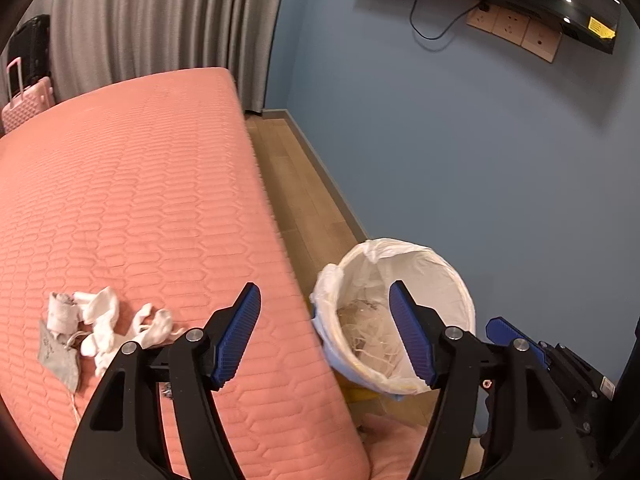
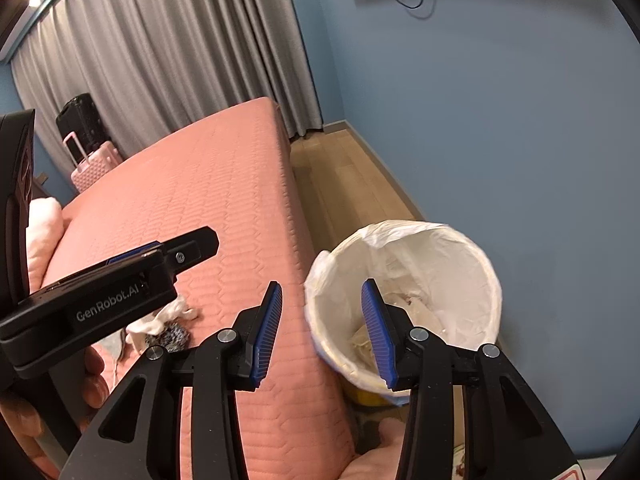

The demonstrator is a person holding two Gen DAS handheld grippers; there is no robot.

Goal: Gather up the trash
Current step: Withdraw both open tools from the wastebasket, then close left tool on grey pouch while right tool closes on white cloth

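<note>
Both pairs of tongs hang with blue pads spread apart and nothing between them. The left gripper [image 1: 324, 332] is poised over the edge of a pink quilted bed [image 1: 140, 200], while the right gripper [image 2: 322, 330] sits at the same edge, its right finger in front of the mouth of a white-lined trash bin [image 2: 472, 264]. The bin stands on the wooden floor [image 2: 344, 184] just right of the bed, and crumpled paper lies inside it. Left of the left gripper's fingers, a heap of crumpled white tissues [image 1: 108, 320] rests on the bed, with a gray tag [image 1: 58, 360] on a string at its left side. Beyond the tongs, gray curtains [image 1: 160, 24] hang past the bed's far end, beside a pink suitcase [image 1: 24, 100] and a blue wall [image 1: 460, 140].
</note>
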